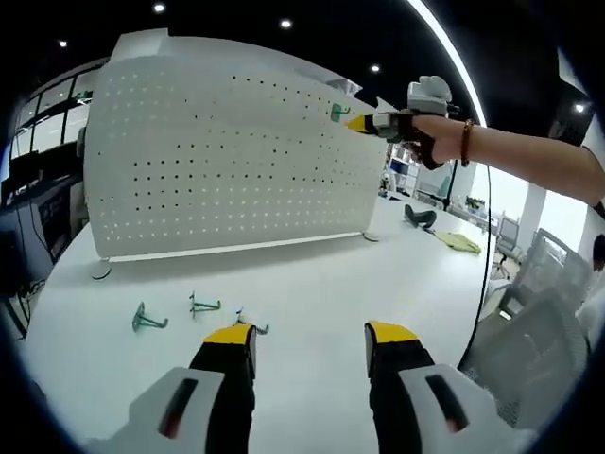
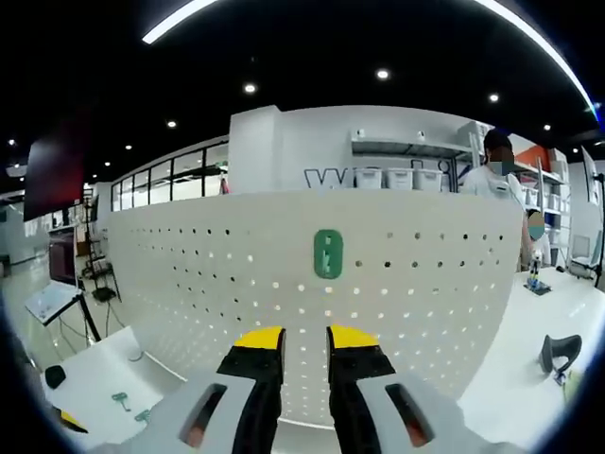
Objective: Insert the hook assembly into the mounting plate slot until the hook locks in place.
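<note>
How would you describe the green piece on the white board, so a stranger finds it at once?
Find the white perforated board standing on the table. Near its upper edge sits one small green plate. Unlike the green hooks lying on the table, it is fixed upright to the board.

The right gripper [image 2: 305, 342] faces the white pegboard [image 2: 189, 274], jaws nearly closed with a narrow gap, nothing visible between them. A green hook plate [image 2: 328, 253] sits on the pegboard near its top edge. Two green hooks [image 2: 121, 400] lie on the white table [image 2: 90, 374].
</note>
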Action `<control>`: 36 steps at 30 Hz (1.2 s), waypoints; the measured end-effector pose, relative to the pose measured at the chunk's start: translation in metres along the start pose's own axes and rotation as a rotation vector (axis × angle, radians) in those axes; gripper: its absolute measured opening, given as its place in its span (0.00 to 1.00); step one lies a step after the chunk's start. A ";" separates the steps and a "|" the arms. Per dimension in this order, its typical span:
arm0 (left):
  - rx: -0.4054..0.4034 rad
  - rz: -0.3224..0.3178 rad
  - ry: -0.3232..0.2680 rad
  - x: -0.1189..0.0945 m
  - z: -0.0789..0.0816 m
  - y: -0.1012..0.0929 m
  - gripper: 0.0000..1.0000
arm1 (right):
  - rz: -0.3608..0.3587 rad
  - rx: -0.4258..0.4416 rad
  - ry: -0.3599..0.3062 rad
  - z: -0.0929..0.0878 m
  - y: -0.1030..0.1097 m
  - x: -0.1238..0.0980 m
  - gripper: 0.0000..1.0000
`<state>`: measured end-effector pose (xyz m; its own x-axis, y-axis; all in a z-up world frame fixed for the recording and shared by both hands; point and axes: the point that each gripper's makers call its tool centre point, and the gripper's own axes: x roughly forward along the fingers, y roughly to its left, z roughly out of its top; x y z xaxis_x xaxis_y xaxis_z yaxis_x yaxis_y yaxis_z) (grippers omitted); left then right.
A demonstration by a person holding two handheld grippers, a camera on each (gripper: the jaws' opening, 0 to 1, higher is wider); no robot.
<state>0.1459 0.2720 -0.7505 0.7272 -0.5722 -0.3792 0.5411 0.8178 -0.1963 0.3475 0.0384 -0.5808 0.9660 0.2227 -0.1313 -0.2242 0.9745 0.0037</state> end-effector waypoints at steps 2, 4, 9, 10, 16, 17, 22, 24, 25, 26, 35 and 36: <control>-0.008 -0.001 0.002 0.002 -0.001 0.003 0.47 | 0.003 0.002 0.004 -0.007 0.003 -0.004 0.16; -0.006 0.008 0.012 0.004 -0.002 0.007 0.46 | 0.008 0.008 0.016 -0.015 0.007 -0.008 0.16; 0.019 0.014 0.044 0.011 -0.004 0.015 0.45 | 0.030 0.029 0.054 -0.042 0.018 -0.018 0.16; 0.018 0.012 0.038 0.012 -0.003 0.016 0.45 | 0.037 0.030 0.059 -0.045 0.020 -0.020 0.16; 0.046 0.004 0.069 0.023 -0.008 0.019 0.43 | 0.082 0.020 0.084 -0.061 0.035 -0.029 0.16; 0.045 0.006 0.070 0.024 -0.008 0.020 0.43 | 0.093 0.022 0.086 -0.063 0.038 -0.031 0.16; 0.058 0.054 0.127 0.027 -0.016 0.032 0.40 | 0.140 0.005 0.103 -0.076 0.053 -0.038 0.16; 0.060 0.064 0.115 0.030 -0.014 0.036 0.38 | 0.153 -0.002 0.123 -0.084 0.059 -0.042 0.15; 0.059 0.070 0.119 0.031 -0.015 0.039 0.37 | 0.158 -0.001 0.127 -0.087 0.062 -0.044 0.15; 0.063 0.077 0.130 0.033 -0.017 0.042 0.36 | 0.171 -0.002 0.132 -0.092 0.066 -0.047 0.15; 0.086 0.102 0.157 0.042 -0.022 0.059 0.30 | 0.194 0.011 0.171 -0.114 0.075 -0.065 0.15; 0.088 0.104 0.159 0.042 -0.022 0.059 0.29 | 0.194 0.011 0.175 -0.116 0.075 -0.066 0.15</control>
<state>0.1996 0.2976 -0.7980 0.7089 -0.4623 -0.5327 0.5065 0.8593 -0.0717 0.2522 0.0934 -0.6871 0.8678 0.3984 -0.2969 -0.4006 0.9145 0.0564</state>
